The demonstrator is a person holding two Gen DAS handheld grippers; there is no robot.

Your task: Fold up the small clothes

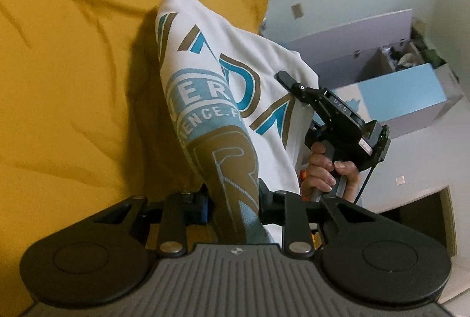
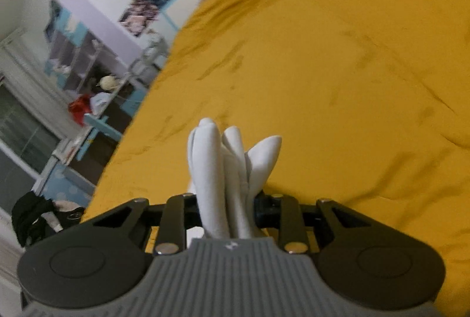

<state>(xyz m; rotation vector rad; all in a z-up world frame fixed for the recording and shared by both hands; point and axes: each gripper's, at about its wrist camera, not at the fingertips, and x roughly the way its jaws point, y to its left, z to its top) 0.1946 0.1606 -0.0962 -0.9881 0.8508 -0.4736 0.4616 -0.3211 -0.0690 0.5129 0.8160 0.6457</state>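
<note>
Mostly yellow bedspread [image 1: 73, 67], filling left half of left wrist frame and whole right side of right wrist frame. Storage shelf [image 1: 382, 52] upper right in left view, blurred. White printed shirt [image 1: 223, 88] centre of left frame, lifted off bedspread, hanging stretched from lower centre up to mid right. Left gripper [image 1: 235, 208] at bottom centre, clamped on printed edge of shirt. Right gripper [image 1: 296, 88] mid right in left view, pinching other corner; hand [image 1: 329, 170] on its handle just below. In right view, right gripper [image 2: 229, 208] bottom centre, closed on bunched white folds sticking up between fingers.

Judged step: shirt raised by two corners, ready to spread or lay for first fold. Not yet flat, no fold visible.

To do it well:
- keep both grips tight, fabric bunched thick in right side, could slip
- pull grippers apart level so held edge goes taut, no sag
- lower onto middle of bedspread, trailing hem first, then drag lightly to smooth
- release only once cloth lies flat
- print side orientation: cannot tell which face ends up down.
</note>
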